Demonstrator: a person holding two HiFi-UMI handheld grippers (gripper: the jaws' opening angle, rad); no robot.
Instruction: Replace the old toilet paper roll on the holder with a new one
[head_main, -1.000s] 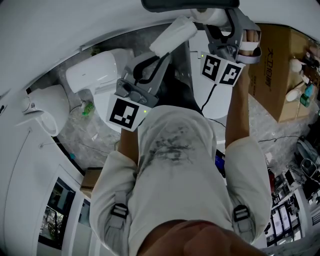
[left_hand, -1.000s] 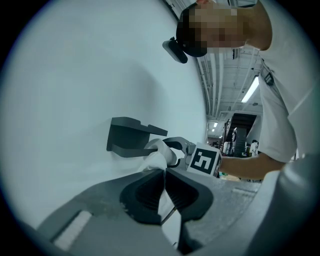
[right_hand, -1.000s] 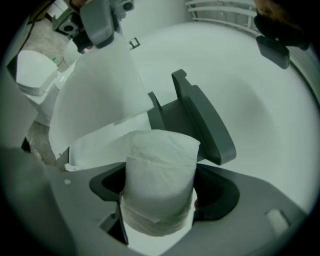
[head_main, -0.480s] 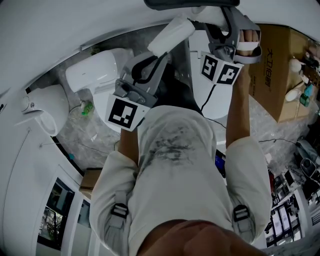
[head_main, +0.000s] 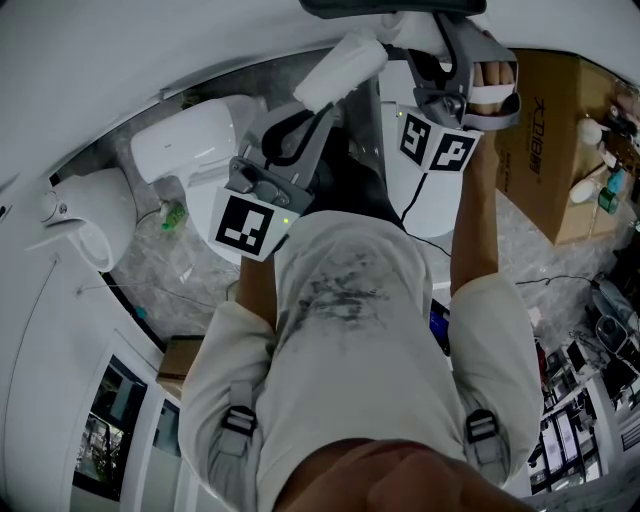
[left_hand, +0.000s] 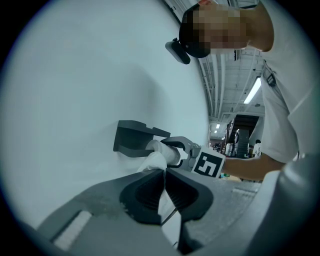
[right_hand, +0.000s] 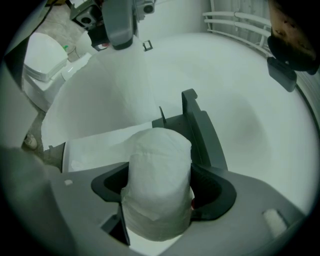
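A white toilet paper roll (right_hand: 157, 185) sits against the dark grey wall holder (right_hand: 200, 130). My right gripper (right_hand: 160, 192) has both jaws around it. The jaws are closing and the pads touch the roll's sides. A loose tail of paper (right_hand: 105, 145) runs off the roll to the left. My left gripper (left_hand: 164, 192) is shut on that tail (left_hand: 152, 162), a little way out from the holder (left_hand: 132, 137). In the head view the left gripper (head_main: 325, 105) holds the white strip (head_main: 340, 70) up beside the right gripper (head_main: 430, 40) at the wall.
A white toilet (head_main: 190, 145) stands to the left below the holder, and another white fixture (head_main: 90, 215) lies further left. A cardboard box (head_main: 560, 140) stands on the floor at the right. A white rail (right_hand: 240, 22) is mounted on the wall beyond the holder.
The right gripper has edged slightly towards the wall at the top of the head view. The left gripper and the paper strip have stayed put.
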